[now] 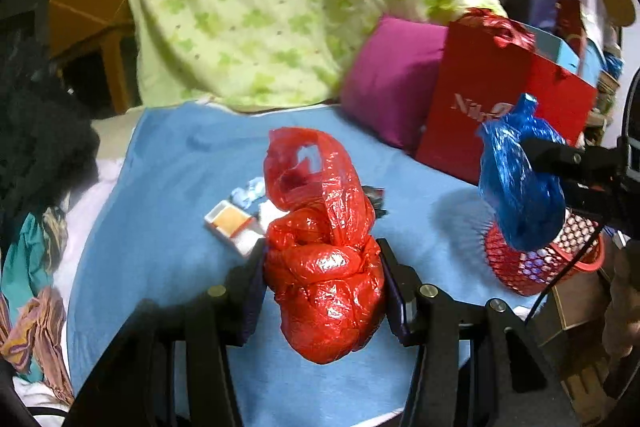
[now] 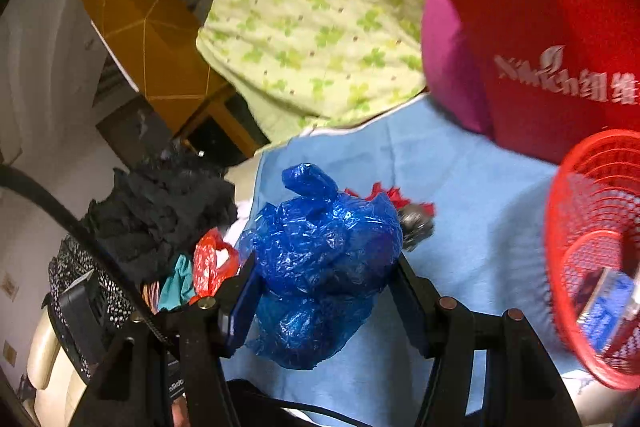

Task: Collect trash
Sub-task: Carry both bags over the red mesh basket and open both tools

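Note:
A crumpled red plastic bag (image 1: 324, 267) hangs above the blue sheet (image 1: 168, 227), and my left gripper (image 1: 322, 279) is shut on its lower bulge. My right gripper (image 2: 320, 291) is shut on a scrunched blue plastic bag (image 2: 320, 267). The left wrist view shows that same blue bag (image 1: 520, 183) lifted over a red mesh basket (image 1: 532, 259) at the right. In the right wrist view the basket (image 2: 592, 227) lies to the right, with a blue packet inside. Small litter stays on the sheet: a white and orange box (image 1: 234, 227), pale wrappers (image 1: 250, 193) and a dark crumpled wrapper (image 2: 416, 223).
A green-patterned quilt (image 1: 272, 7) is piled at the back, with a purple cushion (image 1: 396, 79) and a red paper bag (image 1: 492, 107) beside it. Dark clothes (image 2: 160, 211) and coloured fabric (image 1: 36, 307) lie to the left of the sheet. A cardboard box (image 2: 140, 19) stands behind.

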Available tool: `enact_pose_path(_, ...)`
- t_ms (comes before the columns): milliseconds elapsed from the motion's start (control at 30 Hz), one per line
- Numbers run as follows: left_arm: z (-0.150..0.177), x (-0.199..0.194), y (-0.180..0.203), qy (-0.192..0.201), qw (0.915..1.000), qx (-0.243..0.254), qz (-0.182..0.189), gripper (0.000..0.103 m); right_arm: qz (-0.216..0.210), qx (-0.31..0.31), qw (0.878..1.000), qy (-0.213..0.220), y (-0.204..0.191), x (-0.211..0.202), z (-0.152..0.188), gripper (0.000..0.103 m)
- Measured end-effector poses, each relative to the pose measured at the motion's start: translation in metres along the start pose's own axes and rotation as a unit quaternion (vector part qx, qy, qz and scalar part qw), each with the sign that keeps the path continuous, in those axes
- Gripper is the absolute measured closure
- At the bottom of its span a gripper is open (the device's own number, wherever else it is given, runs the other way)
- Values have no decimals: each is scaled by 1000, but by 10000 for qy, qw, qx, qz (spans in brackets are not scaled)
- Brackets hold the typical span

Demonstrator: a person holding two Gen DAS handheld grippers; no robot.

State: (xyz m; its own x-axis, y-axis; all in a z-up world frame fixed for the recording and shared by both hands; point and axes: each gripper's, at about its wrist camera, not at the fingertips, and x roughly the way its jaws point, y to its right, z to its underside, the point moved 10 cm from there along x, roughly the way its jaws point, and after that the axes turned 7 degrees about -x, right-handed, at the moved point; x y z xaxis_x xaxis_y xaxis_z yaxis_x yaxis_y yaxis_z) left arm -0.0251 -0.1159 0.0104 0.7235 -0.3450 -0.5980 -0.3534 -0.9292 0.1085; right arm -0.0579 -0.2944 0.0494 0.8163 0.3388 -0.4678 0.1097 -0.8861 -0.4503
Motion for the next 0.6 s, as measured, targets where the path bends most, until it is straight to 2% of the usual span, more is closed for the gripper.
enact_pose_path(600,-9,-20,92,116,9961,630,603,50,278,489,9953,794,55,-84,-16,38)
